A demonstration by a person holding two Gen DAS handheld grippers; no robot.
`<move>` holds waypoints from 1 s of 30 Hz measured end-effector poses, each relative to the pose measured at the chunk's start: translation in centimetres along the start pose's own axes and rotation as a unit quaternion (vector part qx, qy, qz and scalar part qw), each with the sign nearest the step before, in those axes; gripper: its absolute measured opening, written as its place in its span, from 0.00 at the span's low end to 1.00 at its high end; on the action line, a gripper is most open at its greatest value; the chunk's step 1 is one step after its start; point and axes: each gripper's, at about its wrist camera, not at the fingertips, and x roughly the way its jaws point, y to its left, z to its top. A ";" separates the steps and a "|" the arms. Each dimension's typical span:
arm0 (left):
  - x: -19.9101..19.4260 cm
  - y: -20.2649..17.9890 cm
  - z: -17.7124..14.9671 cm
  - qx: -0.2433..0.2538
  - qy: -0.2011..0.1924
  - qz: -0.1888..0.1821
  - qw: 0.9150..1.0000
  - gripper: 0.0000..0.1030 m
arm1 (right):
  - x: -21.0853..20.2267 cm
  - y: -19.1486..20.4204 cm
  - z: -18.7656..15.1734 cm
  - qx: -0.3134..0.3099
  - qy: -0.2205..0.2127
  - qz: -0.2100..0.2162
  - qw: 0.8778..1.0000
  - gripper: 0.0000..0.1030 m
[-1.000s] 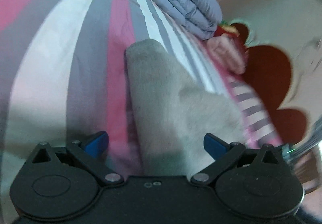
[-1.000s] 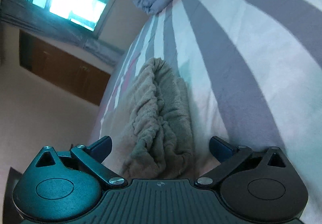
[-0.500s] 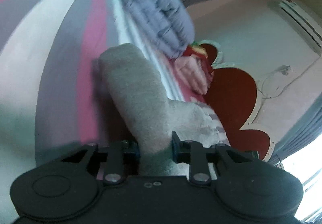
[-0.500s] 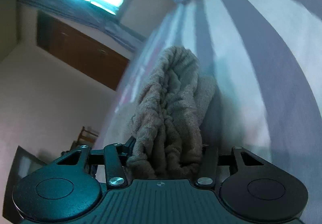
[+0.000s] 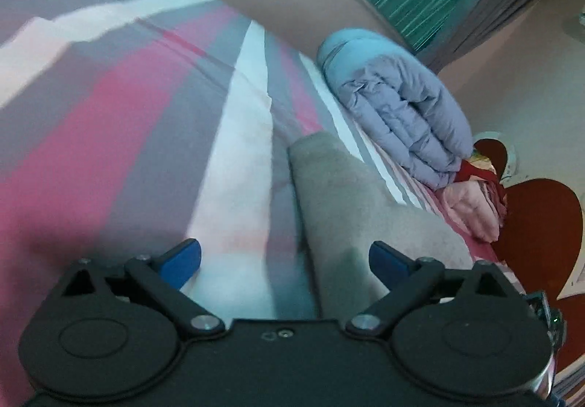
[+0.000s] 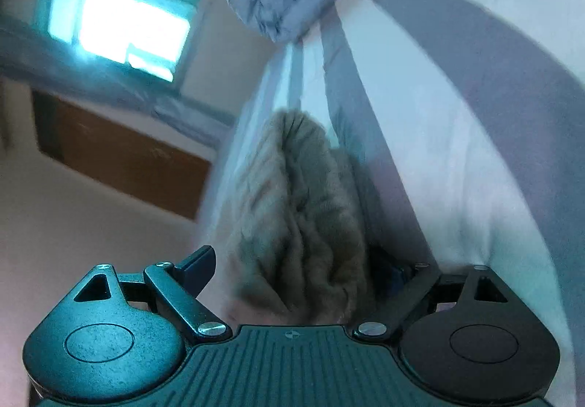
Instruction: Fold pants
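The grey fleece pants lie bunched in a long roll on the striped bed, near its far edge beside a folded lilac quilt. The left claw and right claw have just been opening; both stand released, fabric between the jaws but unpressed. Risk: the loose fleece slumps or unrolls, or a pad snags the pile and drags the fold askew.

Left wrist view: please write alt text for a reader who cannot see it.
The open left gripper, its jaws just opened, frames folded grey fleece pants lying on a pink, grey and white striped bedsheet. Beyond them sit a folded lavender quilt and pink bedding.
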 end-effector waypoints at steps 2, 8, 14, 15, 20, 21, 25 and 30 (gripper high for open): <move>-3.3 0.1 -2.6 0.027 -0.017 0.017 0.999 0.94 | -2.9 -0.4 -1.2 -0.014 -0.027 0.014 0.999 0.87; -10.7 -3.4 -8.6 0.090 -0.041 0.101 0.990 0.94 | -10.6 1.9 -9.3 -0.163 -0.042 -0.089 0.982 0.95; -18.3 -9.8 -13.8 0.127 -0.084 0.136 0.979 0.94 | -13.5 6.6 -18.2 -0.236 -0.070 -0.181 0.952 1.00; -19.9 -11.4 -14.9 0.143 -0.111 0.143 0.973 0.94 | -14.4 7.9 -20.0 -0.257 -0.082 -0.186 0.945 1.00; -26.2 -17.4 -21.0 0.225 -0.171 0.139 0.949 0.94 | -18.2 13.6 -29.4 -0.389 -0.129 -0.220 0.885 1.00; -27.1 -18.0 -22.1 0.231 -0.170 0.135 0.948 0.94 | -19.2 14.2 -31.0 -0.401 -0.147 -0.224 0.876 1.00; -30.3 -19.5 -25.7 0.243 -0.186 0.125 0.944 0.94 | -21.7 16.1 -36.0 -0.411 -0.177 -0.219 0.867 1.00; -32.4 -20.8 -27.3 0.226 -0.202 0.104 0.947 0.94 | -22.7 17.8 -40.0 -0.425 -0.183 -0.220 0.859 1.00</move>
